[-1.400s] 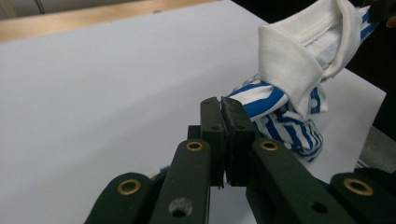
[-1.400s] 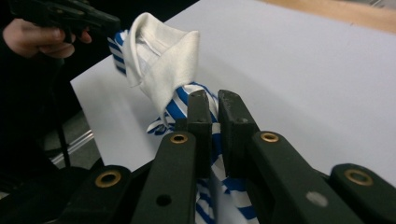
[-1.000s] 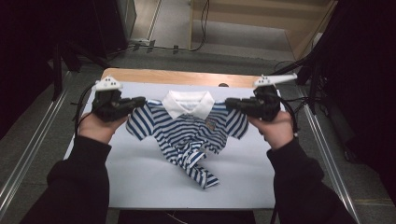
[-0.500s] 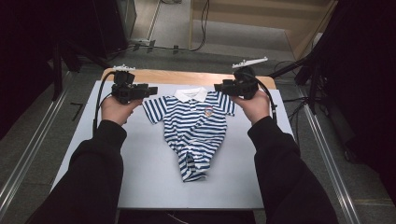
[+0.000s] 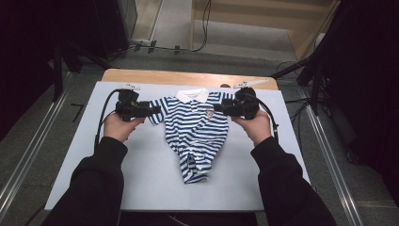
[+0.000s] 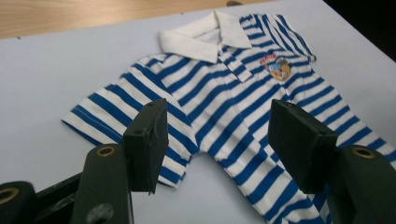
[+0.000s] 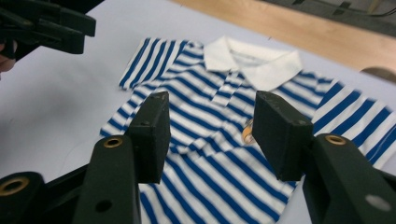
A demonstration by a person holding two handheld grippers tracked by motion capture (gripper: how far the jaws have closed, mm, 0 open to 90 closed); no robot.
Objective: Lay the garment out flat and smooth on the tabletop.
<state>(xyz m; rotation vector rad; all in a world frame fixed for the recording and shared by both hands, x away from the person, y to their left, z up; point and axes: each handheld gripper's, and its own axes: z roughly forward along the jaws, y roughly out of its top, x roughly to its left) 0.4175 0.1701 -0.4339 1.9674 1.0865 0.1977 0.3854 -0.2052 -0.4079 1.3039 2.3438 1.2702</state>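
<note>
Scene: a person at a pale grey table top (image 5: 141, 188) holds a black two-jaw gripper in each hand.
Shirt: a small blue-and-white striped cotton polo shirt with a white collar (image 5: 196, 127) lies face up between the two grippers, collar away from the person.
Left gripper (image 5: 153, 109): its jaws stand wide apart, having just been opening, and grip nothing; the shirt's sleeve (image 6: 126, 116) lies on the table just beyond and below its tips.
Right gripper (image 5: 221, 108): jaws likewise just opened, nothing pinched; the other sleeve (image 5: 225, 98) sits beside its tips, the chest under them.
Done so far: the shoulders and sleeves appear laid out flat and let go.
Left to do: the hem (image 5: 194, 173), nearer the person than both grippers, is bunched and narrow, so the lower half likely needs spreading.
</note>
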